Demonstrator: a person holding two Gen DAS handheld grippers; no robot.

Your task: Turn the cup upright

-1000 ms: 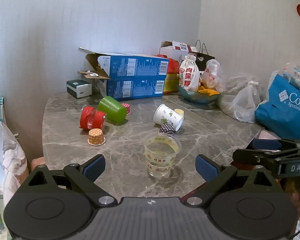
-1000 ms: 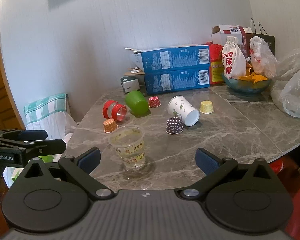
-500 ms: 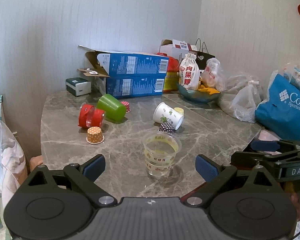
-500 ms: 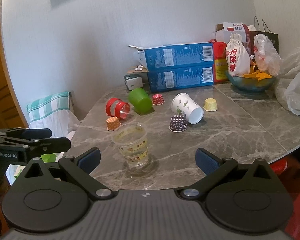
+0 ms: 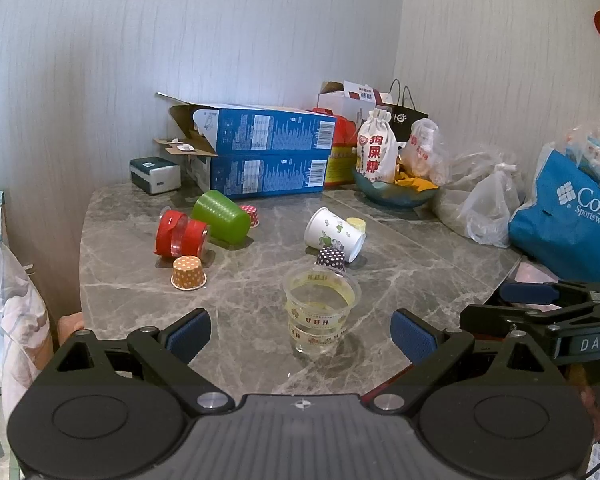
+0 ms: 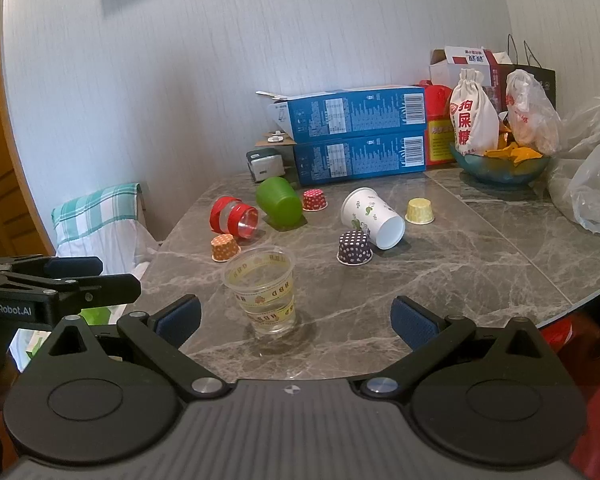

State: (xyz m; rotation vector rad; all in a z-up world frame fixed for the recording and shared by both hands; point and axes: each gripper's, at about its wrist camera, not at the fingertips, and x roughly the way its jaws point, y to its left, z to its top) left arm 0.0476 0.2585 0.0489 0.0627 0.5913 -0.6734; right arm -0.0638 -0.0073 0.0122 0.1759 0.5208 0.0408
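A clear plastic cup [image 5: 319, 312] stands upright near the front of the grey marble table [image 5: 244, 288]; it also shows in the right wrist view [image 6: 264, 292]. A white paper cup [image 5: 334, 233] [image 6: 374, 218], a green cup [image 5: 220, 216] [image 6: 280, 202] and a red-banded clear cup [image 5: 180, 234] [image 6: 234, 216] lie on their sides further back. My left gripper [image 5: 300, 334] is open and empty just short of the clear cup. My right gripper [image 6: 296, 320] is open and empty, also just short of it.
Small paper cupcake liners sit upside down: orange [image 5: 188, 273], dark dotted [image 5: 331, 258], red [image 6: 314, 200], yellow [image 6: 419, 211]. Blue boxes [image 5: 266, 154], a snack bowl [image 5: 396, 192], plastic bags [image 5: 484, 208] and a blue bag [image 5: 572, 216] crowd the back and right.
Both grippers have drifted slightly and the view has shifted a little. Nothing on the table has moved and both grippers stay open.
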